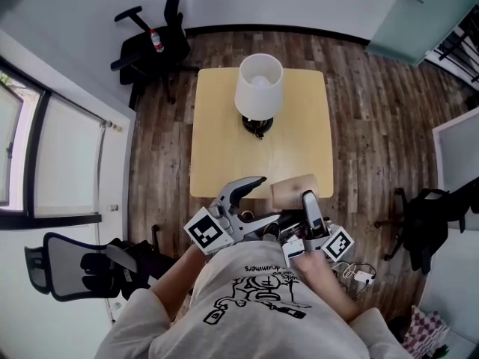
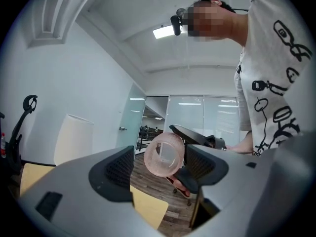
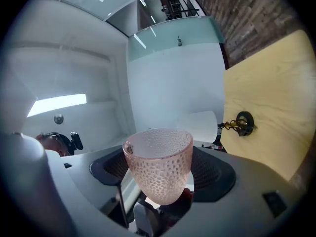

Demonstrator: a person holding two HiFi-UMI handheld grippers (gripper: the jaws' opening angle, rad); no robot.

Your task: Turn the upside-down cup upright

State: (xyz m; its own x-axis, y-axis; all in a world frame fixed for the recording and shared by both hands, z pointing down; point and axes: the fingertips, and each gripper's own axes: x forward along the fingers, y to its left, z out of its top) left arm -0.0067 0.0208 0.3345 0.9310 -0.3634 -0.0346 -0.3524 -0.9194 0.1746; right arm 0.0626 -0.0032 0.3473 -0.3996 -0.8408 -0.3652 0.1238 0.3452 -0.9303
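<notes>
A pink, dimpled, see-through cup [image 3: 159, 169] sits between the dark pads of my right gripper [image 3: 160, 177], which is shut on it; its mouth faces the top of that view. From the head view the cup [image 1: 290, 189] is at the near edge of the light wooden table [image 1: 224, 144], held by the right gripper [image 1: 301, 198]. My left gripper [image 1: 268, 198] is just left of it with its jaws spread wide. Seen from the left gripper view, the cup [image 2: 164, 154] shows its open mouth beyond the open left gripper [image 2: 163, 174], whose pads do not press on it.
A table lamp with a white shade [image 1: 259, 84] stands on a black base [image 1: 257, 126] at the table's middle. Black office chairs stand at the far left [image 1: 153, 47], the near left [image 1: 82, 268] and the right [image 1: 426, 219]. Wood floor surrounds the table.
</notes>
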